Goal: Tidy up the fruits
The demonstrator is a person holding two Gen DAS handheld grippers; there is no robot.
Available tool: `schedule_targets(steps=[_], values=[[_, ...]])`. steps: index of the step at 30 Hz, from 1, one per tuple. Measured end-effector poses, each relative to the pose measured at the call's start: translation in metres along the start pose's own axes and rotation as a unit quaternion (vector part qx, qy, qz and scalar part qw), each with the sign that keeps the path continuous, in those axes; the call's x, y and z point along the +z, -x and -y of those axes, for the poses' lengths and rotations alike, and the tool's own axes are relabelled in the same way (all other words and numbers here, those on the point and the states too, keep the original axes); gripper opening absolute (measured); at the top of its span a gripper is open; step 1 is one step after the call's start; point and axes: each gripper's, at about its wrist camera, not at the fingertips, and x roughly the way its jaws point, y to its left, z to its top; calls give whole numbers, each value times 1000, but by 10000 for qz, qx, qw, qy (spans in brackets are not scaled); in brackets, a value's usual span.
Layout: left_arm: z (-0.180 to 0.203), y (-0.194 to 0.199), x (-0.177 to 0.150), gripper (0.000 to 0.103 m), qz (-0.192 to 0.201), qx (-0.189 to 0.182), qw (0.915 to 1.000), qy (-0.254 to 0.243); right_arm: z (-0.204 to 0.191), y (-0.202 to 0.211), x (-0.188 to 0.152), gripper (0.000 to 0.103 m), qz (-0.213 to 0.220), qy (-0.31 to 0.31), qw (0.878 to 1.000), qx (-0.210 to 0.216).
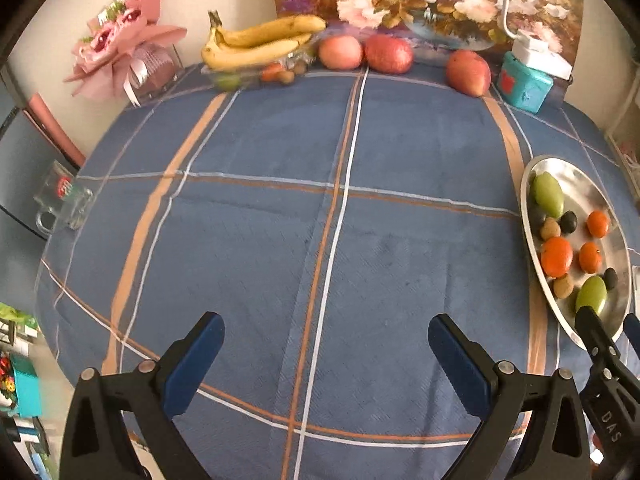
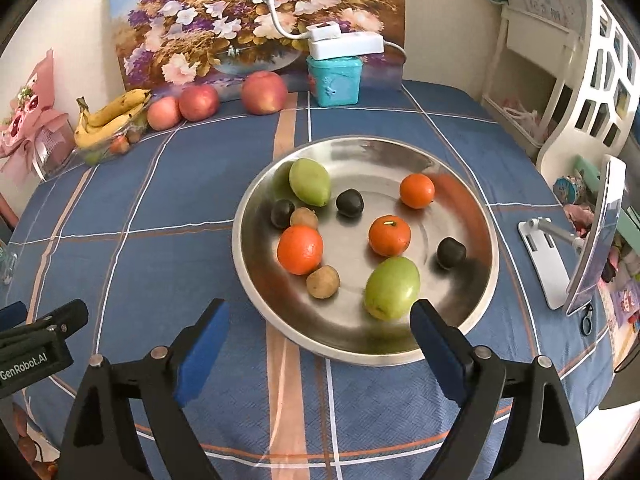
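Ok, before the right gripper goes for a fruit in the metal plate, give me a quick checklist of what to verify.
1. Right gripper open and empty: ok.
2. Left gripper open, empty, over bare tablecloth, away from the plate: ok.
3. Metal plate flat on the table, in front of the right gripper: ok.
4. Nearest green fruit free of its neighbours: ok, not touching any.
5. Brown fruit beside the orange: not ok, they are close or touching.
6. Destination for sorted fruit: cannot tell.
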Motion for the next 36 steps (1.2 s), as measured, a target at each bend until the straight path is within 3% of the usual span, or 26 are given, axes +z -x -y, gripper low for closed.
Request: schedule_targets(steps=[7,11,23,36], values=[[11,-13,-4,103,-491,-16,9987,-100,-3,-1,0,91,-12,52,9999,-146],[14,-14,-5,103,-562,-86,9983,-85,-4,-3,1,91,-30,65,9998,-174],[6,-22,-7,103,-540,-154,9983,154,-1,-8,1,91,-117,48,9997,-202],[8,-14,-9,103,-4,47,9999,-94,-1,-10,2,91,-147,111,9996,-214]])
